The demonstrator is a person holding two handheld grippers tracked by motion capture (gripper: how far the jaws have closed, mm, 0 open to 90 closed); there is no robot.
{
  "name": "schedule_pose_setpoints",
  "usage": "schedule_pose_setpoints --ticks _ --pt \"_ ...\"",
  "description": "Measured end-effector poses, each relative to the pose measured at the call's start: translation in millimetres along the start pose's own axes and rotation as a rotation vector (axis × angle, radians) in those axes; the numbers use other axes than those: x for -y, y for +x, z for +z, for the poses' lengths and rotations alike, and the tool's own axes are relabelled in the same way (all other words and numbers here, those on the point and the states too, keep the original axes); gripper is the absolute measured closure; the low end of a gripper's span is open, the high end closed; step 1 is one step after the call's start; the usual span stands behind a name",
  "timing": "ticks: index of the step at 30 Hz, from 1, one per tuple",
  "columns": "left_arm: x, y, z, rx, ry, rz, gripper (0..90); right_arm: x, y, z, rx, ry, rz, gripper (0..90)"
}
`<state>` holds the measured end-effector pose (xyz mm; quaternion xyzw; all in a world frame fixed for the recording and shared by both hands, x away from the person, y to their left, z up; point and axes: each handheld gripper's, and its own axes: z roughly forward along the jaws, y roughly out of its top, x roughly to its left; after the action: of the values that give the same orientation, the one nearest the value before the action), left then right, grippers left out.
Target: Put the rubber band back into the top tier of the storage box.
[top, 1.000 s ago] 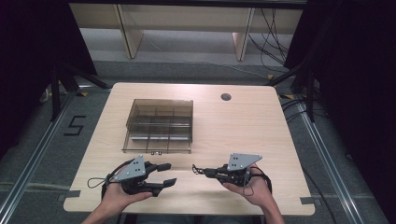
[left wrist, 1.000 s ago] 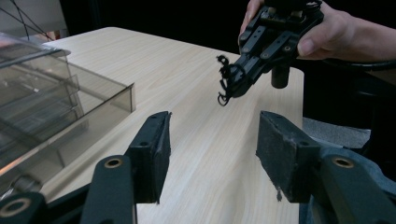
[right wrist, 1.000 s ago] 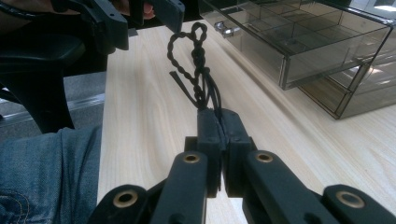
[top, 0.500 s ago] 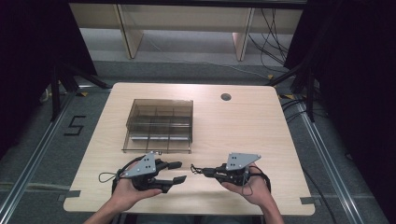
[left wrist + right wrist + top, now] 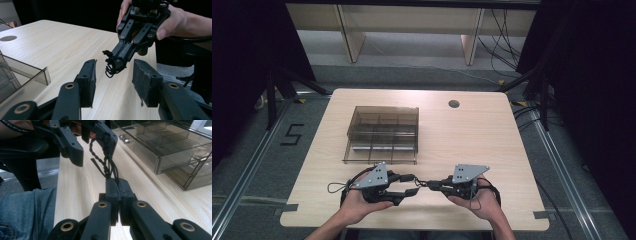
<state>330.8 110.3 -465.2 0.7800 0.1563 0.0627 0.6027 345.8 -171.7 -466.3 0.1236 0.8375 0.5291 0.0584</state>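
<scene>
Cord bundle (image 5: pixel 108 167) pinched in right hand-held gripper (image 5: pixel 117 185); left hand-held gripper (image 5: pixel 113 75) closing around it, seemingly untouched

We take this for a lab or recording studio set up for handling trials. A single pale wooden counter (image 5: pixel 472 135) stands alone on grey carpet, hemmed in by black curtains (image 5: pixel 592 75) on both sides. Metal rails (image 5: pixel 242 175) run along the floor, and a taped numeral 5 (image 5: pixel 292 135) marks the carpet to the left. Loose cables (image 5: pixel 507 45) trail across the floor behind, near bare wooden shelving (image 5: pixel 412 20). The counter has a round cable hole (image 5: pixel 454 104), and tape strips hold its front corners.
</scene>
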Motion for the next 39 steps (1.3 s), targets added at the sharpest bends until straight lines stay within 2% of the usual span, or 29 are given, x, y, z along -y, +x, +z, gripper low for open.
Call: schedule_pose_setpoints --ticks 1,3,4,7,11,12,16,17,19,22,23,25,26,29,30,32,37,39 --pt "0.6 0.5 2.0 0.012 -0.010 0.002 53.4 0.1 0.4 0.5 0.006 -0.004 0.000 89.0" --pt "0.5 -0.2 2.0 0.003 0.003 0.003 53.8 0.0 0.4 0.6 0.003 -0.002 -0.001 89.0" --pt "1.5 -0.2 4.6 0.015 -0.011 0.003 54.7 -0.2 0.8 1.5 0.000 -0.002 0.000 89.1" --pt "1.6 -1.1 5.1 0.003 -0.002 0.007 56.2 -0.4 0.8 1.9 -0.006 0.002 -0.003 89.0" --pt "1.6 -0.6 6.6 -0.002 -0.011 0.015 64.8 0.1 2.2 4.0 -0.007 -0.001 -0.004 89.1" --pt "1.0 -0.8 6.1 -0.005 -0.006 0.019 66.3 -0.1 3.4 3.8 -0.009 0.002 0.010 89.0" --pt "0.1 -1.8 6.3 -0.002 -0.012 0.028 70.6 -0.6 3.1 4.6 -0.011 -0.001 -0.002 89.0" --pt "0.3 -1.4 7.0 0.007 -0.024 0.032 74.9 -1.4 3.8 4.9 -0.015 0.002 -0.002 89.0" --pt "-0.5 -1.7 5.3 -0.007 -0.014 0.041 76.8 -1.8 3.9 5.2 -0.014 -0.003 -0.004 89.0" --pt "-0.5 -1.7 5.1 0.002 -0.032 0.044 82.5 -2.8 4.9 5.3 -0.018 -0.001 -0.003 88.8" --pt "-1.5 -2.1 3.4 -0.011 -0.017 0.054 84.0 -3.6 4.2 4.5 -0.017 0.010 -0.006 88.4" --pt "-1.8 -2.4 3.1 -0.014 -0.018 0.054 85.0 -4.1 3.9 5.2 -0.023 0.009 -0.012 87.1" --pt "-2.2 -2.2 3.1 -0.011 -0.019 0.061 85.3 -4.5 3.5 5.2 -0.012 0.014 -0.030 85.9" --pt "-4.1 -2.0 0.7 -0.018 -0.010 0.070 85.6 -4.9 3.7 5.2 -0.018 0.021 -0.024 83.1" --pt "-5.2 -1.2 -1.1 -0.022 -0.008 0.074 85.7 -4.7 4.0 5.3 -0.018 0.031 -0.011 79.6" --pt "-5.9 0.4 -3.3 -0.021 -0.006 0.075 85.7 -4.1 3.6 5.4 -0.006 0.027 -0.015 77.0" --pt "-9.5 4.3 -13.9 -0.046 0.039 0.080 85.5 -2.6 1.6 3.4 0.011 0.066 -0.020 72.8" --pt "-9.9 5.6 -15.4 -0.045 0.037 0.084 85.5 -1.5 0.9 3.4 0.008 0.082 -0.015 71.9"
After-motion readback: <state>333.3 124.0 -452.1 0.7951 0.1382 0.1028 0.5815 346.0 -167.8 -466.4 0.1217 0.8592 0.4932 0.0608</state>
